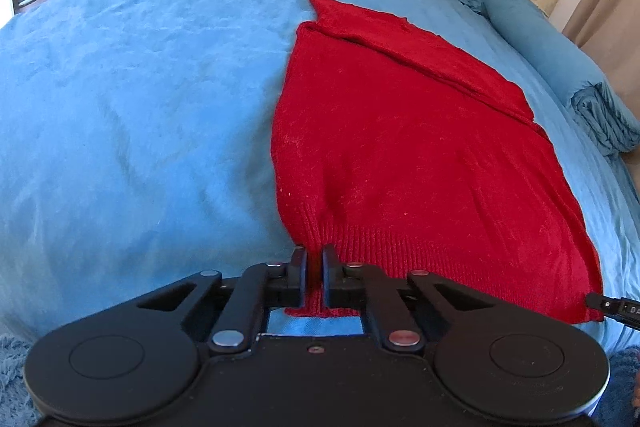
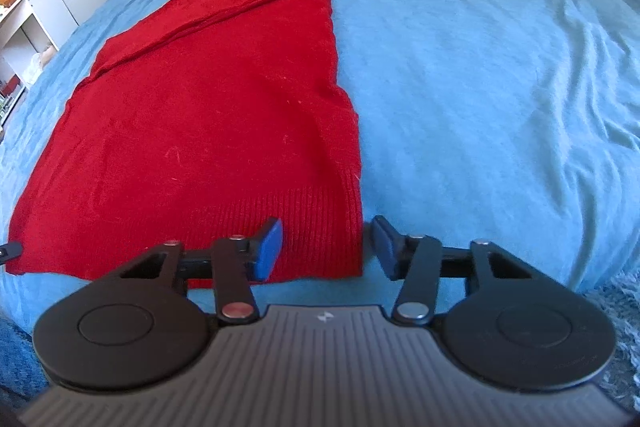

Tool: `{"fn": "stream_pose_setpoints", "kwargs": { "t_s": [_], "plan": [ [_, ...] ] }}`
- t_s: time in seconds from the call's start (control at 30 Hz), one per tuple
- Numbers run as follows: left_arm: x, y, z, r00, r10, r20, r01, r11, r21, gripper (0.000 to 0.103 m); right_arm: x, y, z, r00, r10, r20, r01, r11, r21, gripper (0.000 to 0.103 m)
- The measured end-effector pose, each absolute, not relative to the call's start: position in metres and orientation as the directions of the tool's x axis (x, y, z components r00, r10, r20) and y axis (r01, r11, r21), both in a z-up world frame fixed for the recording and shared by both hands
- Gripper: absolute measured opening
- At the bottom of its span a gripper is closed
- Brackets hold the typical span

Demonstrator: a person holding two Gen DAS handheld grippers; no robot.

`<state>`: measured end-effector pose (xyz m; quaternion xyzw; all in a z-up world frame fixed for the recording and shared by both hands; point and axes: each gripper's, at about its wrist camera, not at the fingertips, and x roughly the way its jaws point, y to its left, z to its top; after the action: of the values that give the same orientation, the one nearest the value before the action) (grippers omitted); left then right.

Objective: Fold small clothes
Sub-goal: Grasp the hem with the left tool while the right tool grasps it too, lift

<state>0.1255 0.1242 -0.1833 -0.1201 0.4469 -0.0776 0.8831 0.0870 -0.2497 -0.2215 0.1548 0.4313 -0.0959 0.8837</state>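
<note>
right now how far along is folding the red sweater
Done: the red sweater lies flat on the blue bedspread, sleeves already folded in across its far end. In hand: the left gripper is shut on the ribbed hem; the right gripper straddles the other hem corner, pads not yet pressing. Left: close the right, then fold the hem toward the collar end.

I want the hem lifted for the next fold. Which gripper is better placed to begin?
Left. The left gripper is already shut on the red sweater hem; the right gripper merely straddles its corner, pads not pressing.
</note>
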Motion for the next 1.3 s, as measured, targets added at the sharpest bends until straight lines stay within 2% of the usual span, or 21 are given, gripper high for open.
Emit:
{"fn": "stream_pose_setpoints", "kwargs": {
  "t_s": [0.03, 0.07, 0.1, 0.13, 0.23, 0.37, 0.57, 0.77, 0.97, 1.07, 1.17, 1.3],
  "plan": [
    [0.126, 0.125, -0.183, 0.588, -0.246, -0.770, 0.029, 0.958, -0.284, 0.007, 0.088, -0.250, -0.222, 0.610, -0.041, -0.792, 0.305, 0.934, 0.186, 0.052],
    [0.125, 0.125, -0.182, 0.588, -0.247, -0.770, 0.027, 0.958, -0.286, 0.007, 0.088, -0.249, -0.222, 0.611, -0.043, -0.791, 0.303, 0.935, 0.183, 0.049],
    [0.125, 0.125, -0.181, 0.588, -0.248, -0.770, 0.028, 0.958, -0.287, 0.007, 0.089, -0.249, -0.222, 0.611, -0.037, -0.790, 0.299, 0.936, 0.188, 0.042],
    [0.126, 0.124, -0.180, 0.589, -0.250, -0.769, 0.029, 0.957, -0.289, 0.007, 0.089, -0.249, -0.222, 0.613, -0.023, -0.790, 0.288, 0.937, 0.196, 0.029],
    [0.126, 0.124, -0.172, 0.595, -0.259, -0.761, 0.034, 0.954, -0.298, 0.006, 0.089, -0.247, -0.219, 0.617, -0.011, -0.787, 0.277, 0.939, 0.204, 0.020],
    [0.130, 0.124, -0.151, 0.625, -0.270, -0.732, 0.039, 0.948, -0.316, 0.006, 0.087, -0.252, -0.201, 0.657, 0.025, -0.753, 0.270, 0.925, 0.266, 0.020],
    [0.151, 0.127, -0.111, 0.687, -0.308, -0.658, 0.058, 0.926, -0.374, 0.006, 0.095, -0.274, -0.154, 0.752, 0.096, -0.653, 0.239, 0.883, 0.405, 0.020],
    [0.218, 0.125, -0.072, 0.752, -0.342, -0.564, 0.080, 0.896, -0.437, 0.006, 0.138, -0.298, -0.111, 0.819, 0.146, -0.554, 0.187, 0.846, 0.499, 0.020],
    [0.330, 0.116, -0.054, 0.804, -0.332, -0.494, 0.067, 0.876, -0.478, 0.006, 0.233, -0.330, -0.081, 0.873, 0.145, -0.465, 0.168, 0.805, 0.568, 0.020],
    [0.390, 0.106, -0.054, 0.820, -0.297, -0.490, 0.047, 0.887, -0.459, 0.005, 0.294, -0.344, -0.077, 0.883, 0.135, -0.449, 0.176, 0.792, 0.584, 0.020],
    [0.448, 0.096, -0.066, 0.826, -0.269, -0.496, 0.026, 0.897, -0.442, 0.005, 0.358, -0.356, -0.081, 0.886, 0.112, -0.450, 0.186, 0.803, 0.566, 0.019],
    [0.509, 0.084, -0.096, 0.805, -0.256, -0.535, -0.010, 0.896, -0.444, 0.004, 0.439, -0.367, -0.106, 0.865, 0.072, -0.496, 0.236, 0.814, 0.530, 0.019]
  ]
}}
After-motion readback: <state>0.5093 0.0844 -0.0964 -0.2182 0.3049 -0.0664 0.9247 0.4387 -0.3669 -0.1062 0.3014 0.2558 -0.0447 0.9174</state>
